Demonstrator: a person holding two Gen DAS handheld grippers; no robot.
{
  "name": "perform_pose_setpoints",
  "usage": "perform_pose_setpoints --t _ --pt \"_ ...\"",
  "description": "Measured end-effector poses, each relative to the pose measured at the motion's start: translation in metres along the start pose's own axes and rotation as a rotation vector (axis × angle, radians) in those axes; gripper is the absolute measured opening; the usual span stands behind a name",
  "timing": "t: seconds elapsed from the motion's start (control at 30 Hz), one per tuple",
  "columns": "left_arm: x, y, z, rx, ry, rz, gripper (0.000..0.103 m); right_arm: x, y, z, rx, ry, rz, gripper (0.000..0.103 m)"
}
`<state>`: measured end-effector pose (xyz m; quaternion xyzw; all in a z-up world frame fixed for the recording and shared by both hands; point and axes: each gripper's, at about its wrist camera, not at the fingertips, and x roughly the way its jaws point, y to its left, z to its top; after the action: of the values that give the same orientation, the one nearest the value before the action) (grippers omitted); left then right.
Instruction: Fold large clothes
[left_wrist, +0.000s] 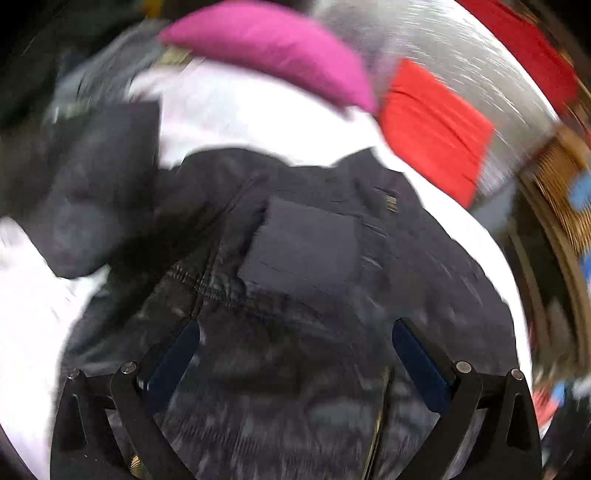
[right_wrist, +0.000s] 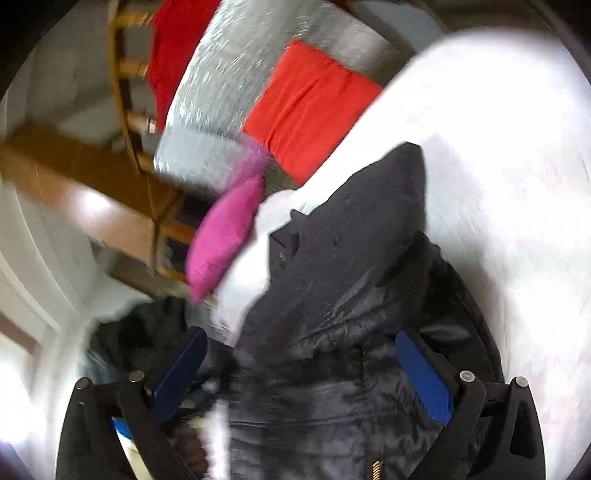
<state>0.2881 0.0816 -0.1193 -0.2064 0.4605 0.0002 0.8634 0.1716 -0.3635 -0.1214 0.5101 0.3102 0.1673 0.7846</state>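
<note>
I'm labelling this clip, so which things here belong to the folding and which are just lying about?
Job: dark jacket, white surface under it, left gripper, right gripper, both open.
Lying about: pink cushion, red cloth, wooden furniture.

Motion blur smears the dark jacket (left_wrist: 295, 251), perhaps its zipper, cut off below.

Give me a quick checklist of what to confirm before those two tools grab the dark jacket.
1. Left tool open, over the jacket: ok.
2. Right tool open, jacket between its fingers: ok.
3. Jacket lying flat on the white sheet: not ok, bunched.
4. Pink cushion off the jacket: ok.
5. Red cloth off the jacket: ok.
6. Sharp view for aiming: not ok, both blurred.
</note>
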Motion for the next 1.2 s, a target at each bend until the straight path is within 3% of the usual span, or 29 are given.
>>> perform_pose_setpoints --t 0.1,0.27,0.33,0.4,0.43,0.47,0.5,0.53,0.6,0.7,0.77,0.8,0.87,0.9,0.93,1.0,1.07,1.2 --pt "0.026 0.016 0.010 -0.129 0.045 -0.051 0.102 0.003 -0.020 0.004 0.145 0.022 0.057 0.103" --pt "0.033 0.023 0.015 -0.211 0.036 -0.099 0.099 0.039 -0.038 -0.001 0.341 0.073 0.159 0.103" --pt "0.040 0.023 0.016 -0.198 0.051 -0.093 0.081 0.053 -0.042 -0.001 0.373 0.064 0.153 0.103" --pt "0.043 0.022 0.014 -0.187 0.062 -0.083 0.070 0.061 -0.050 0.003 0.431 0.018 0.147 0.098" --pt "0.045 0.022 0.014 -0.183 0.068 -0.094 0.068 0.064 -0.051 0.006 0.441 -0.007 0.141 0.084" --pt "0.046 0.021 0.014 -0.177 0.071 -0.091 0.058 0.066 -0.051 0.011 0.431 -0.022 0.091 0.071" --pt "0.048 0.020 0.016 -0.168 0.072 -0.078 0.037 0.067 -0.051 0.013 0.428 -0.021 0.044 0.024" --pt "0.048 0.021 0.017 -0.156 0.078 -0.070 0.016 0.067 -0.049 0.014 0.416 -0.018 -0.013 0.010" --pt "0.044 0.022 0.019 -0.154 0.065 -0.086 0.013 0.059 -0.028 0.015 0.291 -0.036 -0.100 0.009" --pt "0.025 0.011 0.015 -0.055 -0.023 -0.077 0.013 0.053 -0.004 0.014 0.120 -0.051 -0.191 0.009" --pt "0.050 0.012 0.005 -0.024 0.080 -0.012 0.014 0.067 -0.017 0.013 0.116 -0.010 -0.281 0.013" --pt "0.055 0.018 0.001 -0.045 0.087 -0.016 0.016 0.078 -0.031 0.011 0.151 0.053 -0.304 0.016" --pt "0.043 0.019 0.001 -0.046 0.058 -0.011 0.021 0.073 -0.036 0.007 0.167 0.056 -0.258 0.024" --pt "0.037 0.018 0.001 -0.034 0.052 -0.004 0.034 0.069 -0.032 0.008 0.139 0.055 -0.262 0.037" --pt "0.027 0.017 0.002 -0.018 0.032 0.014 0.043 0.065 -0.025 0.009 0.110 0.060 -0.261 0.063" --pt "0.004 0.018 0.006 0.013 -0.061 0.047 0.071 0.054 -0.014 0.011 0.068 0.064 -0.217 0.096" --pt "-0.017 0.018 0.012 0.051 -0.144 0.067 0.083 0.045 -0.003 0.017 0.031 0.075 -0.227 0.097" --pt "-0.020 0.003 0.024 0.131 -0.186 0.076 0.084 0.028 0.023 0.033 -0.066 0.004 -0.222 0.097"
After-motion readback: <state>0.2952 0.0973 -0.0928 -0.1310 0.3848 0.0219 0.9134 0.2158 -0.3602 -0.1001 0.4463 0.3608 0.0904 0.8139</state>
